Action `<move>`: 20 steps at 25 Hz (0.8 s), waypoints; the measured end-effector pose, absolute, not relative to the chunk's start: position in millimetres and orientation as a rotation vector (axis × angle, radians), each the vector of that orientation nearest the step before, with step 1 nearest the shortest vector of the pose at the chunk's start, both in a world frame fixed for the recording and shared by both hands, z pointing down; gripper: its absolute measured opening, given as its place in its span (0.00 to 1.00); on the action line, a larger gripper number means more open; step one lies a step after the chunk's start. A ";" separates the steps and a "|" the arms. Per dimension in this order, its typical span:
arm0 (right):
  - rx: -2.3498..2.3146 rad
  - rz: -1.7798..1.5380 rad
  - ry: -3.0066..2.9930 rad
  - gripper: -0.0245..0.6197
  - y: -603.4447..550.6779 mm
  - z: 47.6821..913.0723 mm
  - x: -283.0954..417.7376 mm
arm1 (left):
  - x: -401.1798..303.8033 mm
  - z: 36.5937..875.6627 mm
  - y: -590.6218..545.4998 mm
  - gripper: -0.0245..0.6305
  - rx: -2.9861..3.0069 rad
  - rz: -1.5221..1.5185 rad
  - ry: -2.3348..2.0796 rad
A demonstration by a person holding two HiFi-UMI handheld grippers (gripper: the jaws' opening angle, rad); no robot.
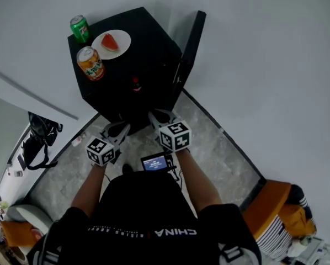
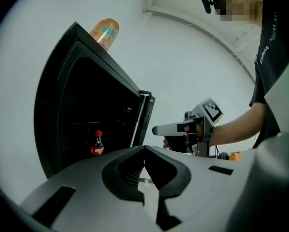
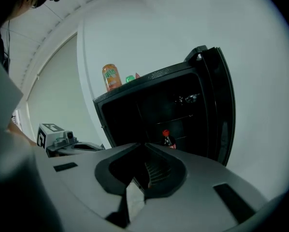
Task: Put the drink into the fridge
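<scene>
A black mini fridge stands open, its door swung to the right. On a shelf inside stands a small cola bottle with a red cap, also seen in the left gripper view and the right gripper view. Both grippers hover side by side in front of the opening, apart from the bottle. My left gripper is shut and empty. My right gripper is shut too, with nothing between its jaws.
On the fridge top stand an orange can, a green can and a white plate with a watermelon slice. White walls meet behind the fridge. The floor is grey marble. A bag lies at the left.
</scene>
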State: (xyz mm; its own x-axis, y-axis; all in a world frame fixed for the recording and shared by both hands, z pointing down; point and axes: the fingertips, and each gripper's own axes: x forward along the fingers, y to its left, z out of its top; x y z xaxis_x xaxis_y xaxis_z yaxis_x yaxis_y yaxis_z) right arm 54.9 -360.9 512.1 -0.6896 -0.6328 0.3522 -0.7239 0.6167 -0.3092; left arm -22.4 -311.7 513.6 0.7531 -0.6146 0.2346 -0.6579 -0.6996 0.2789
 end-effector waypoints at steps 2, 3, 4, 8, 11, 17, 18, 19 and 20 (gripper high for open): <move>1.110 0.661 -2.608 0.09 -356.7 520.2 57.6 | -18.2 519.4 -308.6 0.05 2.598 0.189 -0.964; 1.105 0.676 -2.594 0.09 -353.0 525.8 59.4 | -17.3 524.1 -305.9 0.06 2.586 0.197 -0.961; 1.100 0.691 -2.582 0.09 -349.1 531.1 61.3 | -17.3 528.8 -303.0 0.06 2.572 0.207 -0.963; 1.081 0.721 -2.563 0.09 -341.3 539.9 69.5 | -17.2 534.9 -296.0 0.06 2.538 0.227 -0.970; 1.051 0.720 -2.581 0.09 -340.8 535.8 75.1 | -10.7 529.3 -295.7 0.05 2.528 0.206 -0.975; 0.927 0.727 -2.589 0.09 -316.0 555.2 83.9 | 10.3 544.3 -270.5 0.06 2.377 0.127 -1.008; 0.920 0.741 -2.576 0.09 -311.1 563.7 88.1 | 15.9 549.9 -261.0 0.05 2.357 0.137 -0.999; 0.917 0.759 -2.562 0.09 -307.2 571.8 92.0 | 20.0 555.5 -251.3 0.05 2.342 0.153 -0.988; 0.917 0.780 -2.550 0.09 -303.9 578.9 95.1 | 21.9 561.0 -242.1 0.06 2.329 0.172 -0.978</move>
State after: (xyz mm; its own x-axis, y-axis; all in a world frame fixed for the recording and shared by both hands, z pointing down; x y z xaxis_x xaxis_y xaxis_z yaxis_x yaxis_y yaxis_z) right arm 95.1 -303.9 578.9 -0.7427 -0.4857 0.4610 -0.6605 0.6448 -0.3848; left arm 21.9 -242.1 561.0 0.7199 -0.6079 0.3350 -0.6858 -0.5484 0.4785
